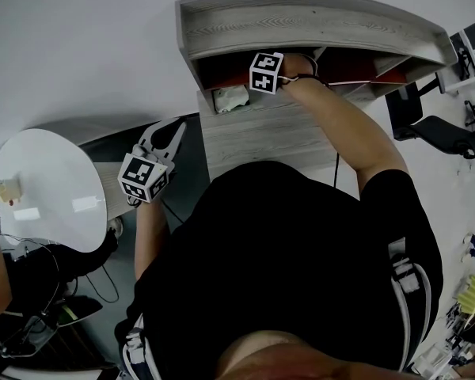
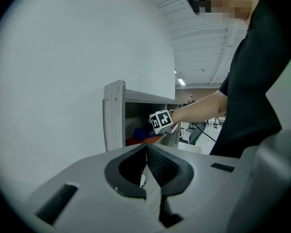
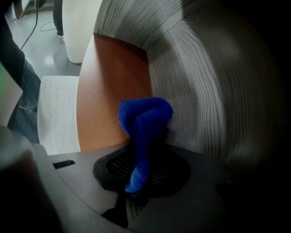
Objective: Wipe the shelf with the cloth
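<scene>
The shelf is a grey wooden unit with an orange inner board. My right gripper reaches into it, its jaws hidden there under the top board. In the right gripper view the right gripper is shut on a blue cloth, which bunches against the orange board beside the grey back wall. My left gripper hangs left of the shelf, away from it, shut with nothing in it. From the left gripper I see the shelf's side, the right gripper's marker cube and the blue cloth.
A crumpled white thing lies on the grey board below the orange one. A round white table with a small cup stands at the left. An office chair is at the right. Cables lie on the floor at the lower left.
</scene>
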Demonstrator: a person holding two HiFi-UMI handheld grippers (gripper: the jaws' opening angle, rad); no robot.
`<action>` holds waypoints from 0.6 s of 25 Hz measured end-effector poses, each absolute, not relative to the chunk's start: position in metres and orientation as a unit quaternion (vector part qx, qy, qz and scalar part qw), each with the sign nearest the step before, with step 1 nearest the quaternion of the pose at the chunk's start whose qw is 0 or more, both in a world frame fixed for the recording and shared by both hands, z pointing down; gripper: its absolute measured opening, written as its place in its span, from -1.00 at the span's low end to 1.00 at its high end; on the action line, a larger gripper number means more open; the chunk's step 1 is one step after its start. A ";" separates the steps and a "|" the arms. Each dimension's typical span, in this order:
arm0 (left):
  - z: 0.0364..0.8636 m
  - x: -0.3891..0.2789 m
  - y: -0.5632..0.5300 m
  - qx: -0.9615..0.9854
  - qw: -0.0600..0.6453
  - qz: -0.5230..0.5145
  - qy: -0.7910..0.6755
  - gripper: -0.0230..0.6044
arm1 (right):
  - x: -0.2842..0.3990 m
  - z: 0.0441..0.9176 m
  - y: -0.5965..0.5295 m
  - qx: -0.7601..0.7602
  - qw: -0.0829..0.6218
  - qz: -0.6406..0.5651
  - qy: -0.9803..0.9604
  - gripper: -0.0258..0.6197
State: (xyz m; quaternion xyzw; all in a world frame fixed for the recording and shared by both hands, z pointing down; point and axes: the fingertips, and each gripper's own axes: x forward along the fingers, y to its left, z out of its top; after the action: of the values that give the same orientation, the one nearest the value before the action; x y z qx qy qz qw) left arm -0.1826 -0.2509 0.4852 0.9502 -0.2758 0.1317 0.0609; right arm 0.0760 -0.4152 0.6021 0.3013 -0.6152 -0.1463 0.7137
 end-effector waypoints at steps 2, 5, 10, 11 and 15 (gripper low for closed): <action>0.485 -0.182 -0.251 0.950 0.059 0.134 -0.275 -0.87 | 0.077 0.602 -0.415 0.302 0.715 -0.147 -0.613 -0.75; 0.485 -0.182 -0.250 0.950 0.059 0.136 -0.276 -0.87 | 0.078 0.601 -0.415 0.304 0.716 -0.149 -0.611 -0.75; 0.488 -0.181 -0.248 0.949 0.059 0.139 -0.276 -0.87 | 0.078 0.602 -0.415 0.304 0.716 -0.153 -0.610 -0.75; 0.488 -0.180 -0.247 0.949 0.059 0.139 -0.276 -0.87 | 0.079 0.601 -0.416 0.304 0.715 -0.153 -0.610 -0.75; 0.487 -0.176 -0.245 0.950 0.058 0.141 -0.273 -0.87 | 0.080 0.602 -0.414 0.303 0.715 -0.155 -0.610 -0.75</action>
State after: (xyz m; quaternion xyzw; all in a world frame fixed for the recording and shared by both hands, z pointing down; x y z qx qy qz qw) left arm -0.1758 -0.2447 0.4868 0.9499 -0.2727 0.1412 0.0584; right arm 0.0798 -0.4142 0.6018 0.3030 -0.6105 -0.1550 0.7152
